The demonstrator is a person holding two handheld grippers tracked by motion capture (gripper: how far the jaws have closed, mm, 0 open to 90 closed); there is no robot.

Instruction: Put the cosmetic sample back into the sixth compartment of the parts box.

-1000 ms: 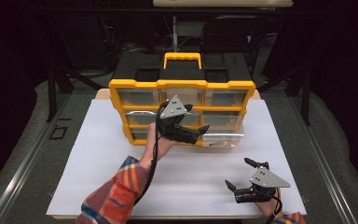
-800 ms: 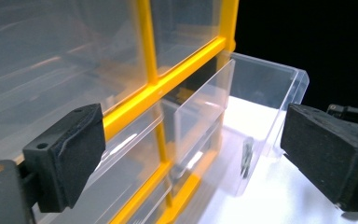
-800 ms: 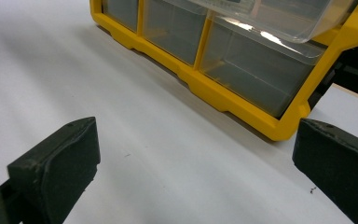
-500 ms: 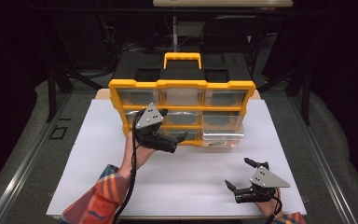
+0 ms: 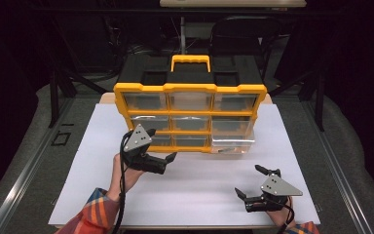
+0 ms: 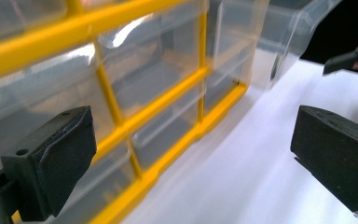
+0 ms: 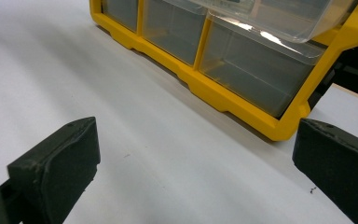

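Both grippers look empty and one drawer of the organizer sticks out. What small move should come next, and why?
Probably the right gripper should reach up to the pulled-out drawer at the organizer's lower right. Its jaws stand open and empty on the white board, near that drawer. The left gripper, jaws just opened and empty, sits further left by the bottom row.

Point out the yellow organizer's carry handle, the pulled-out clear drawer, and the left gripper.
carry handle (image 5: 190, 58), high view, on its top bar.
pulled-out clear drawer (image 5: 232, 144), high view, on its front wall.
left gripper (image 5: 169, 163), high view, midway between its open fingertips.
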